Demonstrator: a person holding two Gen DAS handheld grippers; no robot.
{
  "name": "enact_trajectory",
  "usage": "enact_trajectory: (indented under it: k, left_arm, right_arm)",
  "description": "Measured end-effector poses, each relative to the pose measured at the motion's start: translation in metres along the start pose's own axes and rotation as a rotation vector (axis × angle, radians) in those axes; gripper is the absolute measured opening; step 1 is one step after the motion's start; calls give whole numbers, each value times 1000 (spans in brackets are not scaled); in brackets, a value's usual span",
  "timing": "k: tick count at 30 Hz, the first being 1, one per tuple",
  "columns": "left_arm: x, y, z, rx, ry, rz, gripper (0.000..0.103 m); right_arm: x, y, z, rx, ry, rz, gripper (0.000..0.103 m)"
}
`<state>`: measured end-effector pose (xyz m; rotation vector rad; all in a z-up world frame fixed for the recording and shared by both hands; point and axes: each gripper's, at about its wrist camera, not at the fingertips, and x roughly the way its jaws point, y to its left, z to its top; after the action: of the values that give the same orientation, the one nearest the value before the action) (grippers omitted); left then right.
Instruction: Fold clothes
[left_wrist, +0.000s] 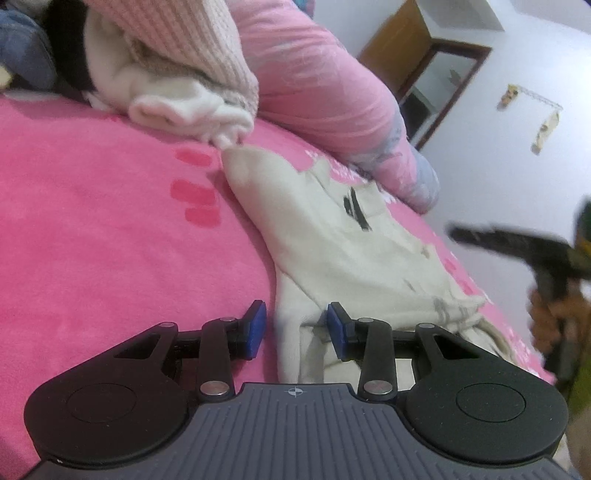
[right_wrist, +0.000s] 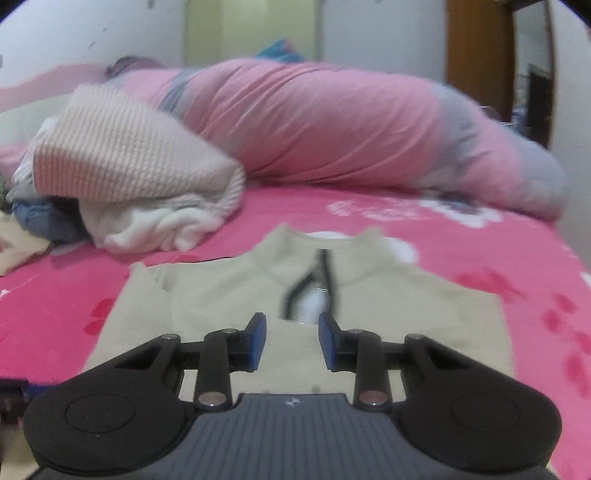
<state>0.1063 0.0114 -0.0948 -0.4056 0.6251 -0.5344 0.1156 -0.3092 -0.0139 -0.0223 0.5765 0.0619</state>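
Now, line by line:
Garment: a cream top (right_wrist: 229, 295) with a dark-edged neck slit lies spread flat on the pink bedspread (left_wrist: 92, 221).
Left gripper (left_wrist: 296, 328): jaws partly apart, a raised fold of the top's hem between the blue pads; whether they press on it I cannot tell.
Right gripper (right_wrist: 292, 341): jaws partly apart above the top's middle, nothing between them.
Beside it: a heap of clothes (right_wrist: 140, 177); a rolled pink quilt (right_wrist: 332, 125) behind.
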Motion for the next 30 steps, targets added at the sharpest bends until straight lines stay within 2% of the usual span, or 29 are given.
enact_trajectory:
  k: [2,5,7,9,11,14,16,19,21,22,24,25,29,30]
  left_arm:
    - [-8,-10,6,29,-34,30,36]
    - [-9,-31,19,93,-73,32,36]
    - [1,-50,28,176,-80,46,36]
    - [22,-67,33,274,-56,85,36]
    - [52,-75,33,356,-4,174,36]
    - [94,-69,34,416,116,271,37]
    - [90,-73,45,440,125,259,37]
    - [82,-79,75,433,89,224,37]
    - [91,-83,105,387,81,172,43]
    - [104,-84,118,360,79,161,47]
    - [131,-85,143,306,73,139,60]
    - [144,-85,156,279,71,128,61]
    - [207,-83,177,292,88,114,63]
    - [222,-79,180,287,88,121,64]
  right_arm:
    - [-16,-13,-11,2,-7,-43,33]
    - [-24,-29,-21,-14,-22,-91,33]
    - [-21,-38,-28,-4,-31,-101,33]
    - [-5,-46,-35,-1,-19,-114,33]
    - [14,-56,-43,8,3,-125,33]
    - [51,-81,-61,83,169,-96,34]
    - [48,-86,-53,96,138,-56,35]
    - [40,-91,-30,89,101,6,37]
    - [36,-95,-13,88,74,47,40]
    - [40,-99,-1,102,54,66,42]
    - [55,-109,21,137,17,94,45]
    - [65,-114,30,160,4,106,48]
    - [121,-136,61,257,17,185,54]
    - [135,-139,67,267,26,200,64]
